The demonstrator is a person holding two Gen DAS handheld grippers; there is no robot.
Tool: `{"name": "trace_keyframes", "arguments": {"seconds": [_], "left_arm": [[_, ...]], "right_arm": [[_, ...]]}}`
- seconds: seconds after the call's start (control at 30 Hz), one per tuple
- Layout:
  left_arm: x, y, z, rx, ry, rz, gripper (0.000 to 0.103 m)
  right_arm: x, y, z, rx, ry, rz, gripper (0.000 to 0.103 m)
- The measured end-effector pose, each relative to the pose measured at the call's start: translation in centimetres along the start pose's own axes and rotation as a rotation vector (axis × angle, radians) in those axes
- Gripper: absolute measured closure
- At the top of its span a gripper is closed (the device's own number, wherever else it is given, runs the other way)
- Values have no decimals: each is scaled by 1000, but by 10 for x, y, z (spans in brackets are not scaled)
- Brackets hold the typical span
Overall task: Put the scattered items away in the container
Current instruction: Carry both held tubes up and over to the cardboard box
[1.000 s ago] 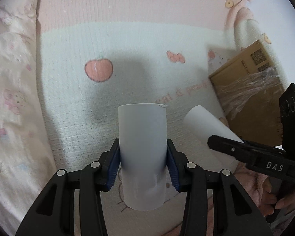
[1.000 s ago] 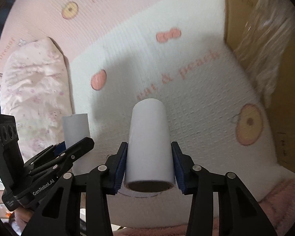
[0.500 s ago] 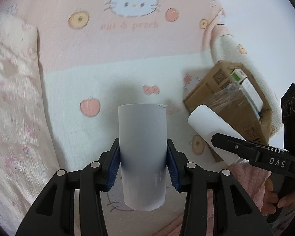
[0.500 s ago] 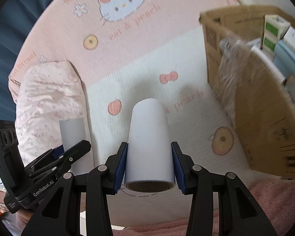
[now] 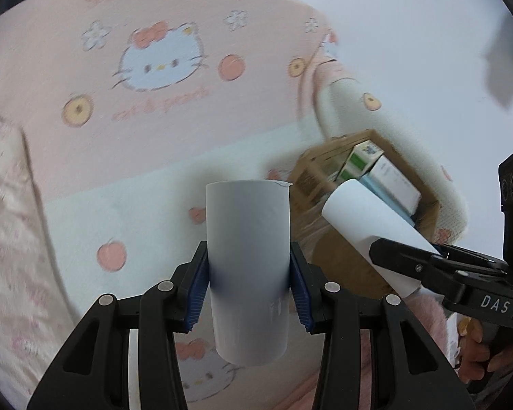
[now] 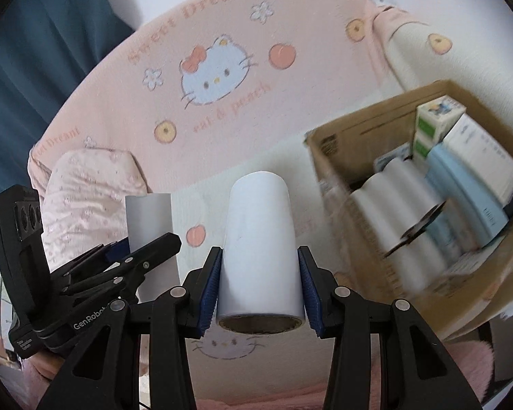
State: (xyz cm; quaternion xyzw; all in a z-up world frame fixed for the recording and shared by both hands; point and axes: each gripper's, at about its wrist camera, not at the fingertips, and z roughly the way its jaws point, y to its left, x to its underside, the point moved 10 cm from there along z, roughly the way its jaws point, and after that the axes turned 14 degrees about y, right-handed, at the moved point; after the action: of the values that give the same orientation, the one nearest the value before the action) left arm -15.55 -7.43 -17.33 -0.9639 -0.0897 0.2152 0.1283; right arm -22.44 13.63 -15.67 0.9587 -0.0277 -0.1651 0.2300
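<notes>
My left gripper (image 5: 249,285) is shut on a white paper roll (image 5: 248,266), held lengthwise between its blue pads above the bed. My right gripper (image 6: 260,287) is shut on a second white roll (image 6: 260,249) with a cardboard core showing at the near end. The open cardboard box (image 6: 342,157) stands to the right on the bed, holding several white rolls (image 6: 400,212) and small cartons (image 6: 437,116). In the left wrist view the box (image 5: 335,263) lies right of centre, partly behind the right gripper's roll (image 5: 369,225). The left gripper's roll (image 6: 148,218) shows at left in the right wrist view.
A pink and white cat-and-peach printed bedsheet (image 6: 222,109) covers the bed. A pale floral pillow (image 6: 85,191) lies at the left. A dark blue curtain (image 6: 34,51) hangs behind. A hand (image 5: 475,352) grips the right tool's handle at lower right.
Both grippers have risen with their rolls still held. The view has widened: the box's open top and its contents now show, and the cat print has come into sight.
</notes>
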Motion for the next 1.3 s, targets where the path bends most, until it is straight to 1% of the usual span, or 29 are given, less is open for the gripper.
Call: {"name": "trace_keyframes", "arguments": {"seconds": [0.07, 0.17, 0.27, 0.43, 0.5, 0.63, 0.73, 0.83, 0.93, 1.0, 1.03, 1.07, 1.17, 1.2, 1.3], "left_arm": [[-8, -16, 3, 17, -2, 23, 56], [-19, -39, 10, 20, -2, 61, 56], [-32, -56, 20, 2, 12, 93, 56], [-47, -82, 39, -5, 29, 145, 56], [-53, -93, 47, -9, 40, 160, 56], [-67, -116, 60, -9, 47, 190, 56], [-76, -128, 74, -19, 69, 187, 56], [-80, -138, 93, -21, 115, 174, 56], [-83, -147, 108, -22, 153, 149, 56], [-85, -157, 117, 8, 187, 128, 56], [-86, -160, 121, -2, 199, 124, 56], [-87, -163, 125, -17, 204, 125, 56], [-87, -171, 138, -5, 238, 109, 56], [-86, -174, 142, -1, 254, 104, 56], [-86, -179, 150, -24, 267, 95, 56]], "right_arm": [[-5, -10, -6, 15, -9, 7, 62], [-13, -26, -15, 24, -20, 18, 62], [-20, -43, -23, 24, -26, 31, 62], [-33, -79, -33, 75, -26, 64, 62], [-38, -92, -37, 67, -30, 84, 62], [-47, -115, -41, 14, -33, 120, 62], [-54, -136, -42, 0, -34, 149, 62], [-61, -154, -37, -19, -16, 170, 62], [-66, -174, -26, 15, 25, 180, 62], [-67, -184, -15, 4, 63, 187, 62], [-67, -189, -10, 0, 81, 191, 62], [-67, -196, -9, 5, 84, 201, 62], [-65, -212, -9, 17, 101, 223, 62], [-65, -215, -10, 13, 100, 221, 62], [-66, -222, -16, -18, 91, 222, 62]]}}
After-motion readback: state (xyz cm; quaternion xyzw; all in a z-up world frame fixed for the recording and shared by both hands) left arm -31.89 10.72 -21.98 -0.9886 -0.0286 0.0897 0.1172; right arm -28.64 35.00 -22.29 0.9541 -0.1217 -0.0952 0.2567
